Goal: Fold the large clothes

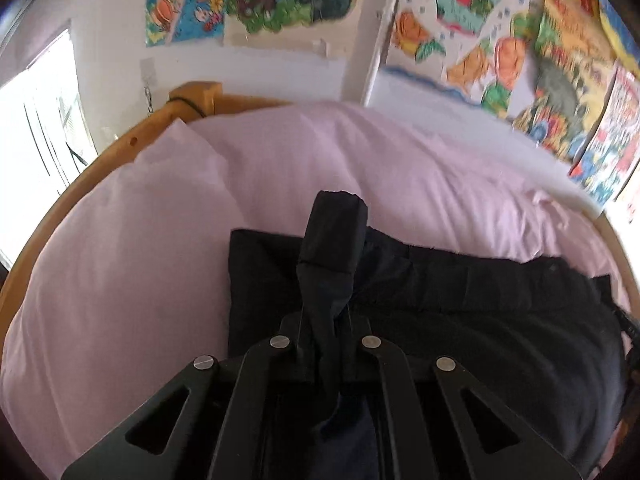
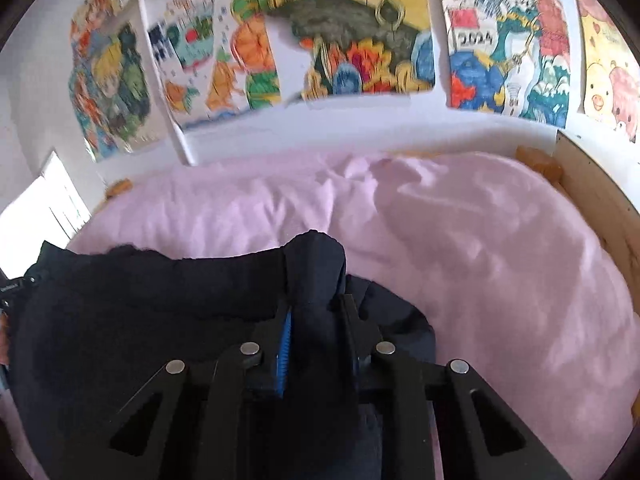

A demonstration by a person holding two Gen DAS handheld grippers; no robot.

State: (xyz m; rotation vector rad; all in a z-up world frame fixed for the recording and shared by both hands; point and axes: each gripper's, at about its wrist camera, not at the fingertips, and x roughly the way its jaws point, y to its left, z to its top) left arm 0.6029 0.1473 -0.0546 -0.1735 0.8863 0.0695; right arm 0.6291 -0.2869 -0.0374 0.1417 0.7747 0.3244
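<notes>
A black garment point(image 1: 480, 320) lies spread across the pink bed sheet point(image 1: 120, 280). My left gripper point(image 1: 325, 314) is shut on the garment's left end, and a bunched fold of black cloth stands up above its fingers. In the right wrist view the same garment point(image 2: 140, 300) stretches off to the left. My right gripper point(image 2: 316, 308) is shut on its right end, with thick cloth packed between a blue-ribbed pad point(image 2: 284, 344) and the other finger. Both gripped folds are lifted a little off the sheet.
The bed has a wooden frame point(image 1: 100, 160) point(image 2: 592, 184) around the pink sheet point(image 2: 500, 260), with a pink pillow point(image 1: 172, 168) at the far left. Colourful drawings point(image 2: 352, 40) cover the white wall behind. A bright window point(image 1: 36, 120) is at the left.
</notes>
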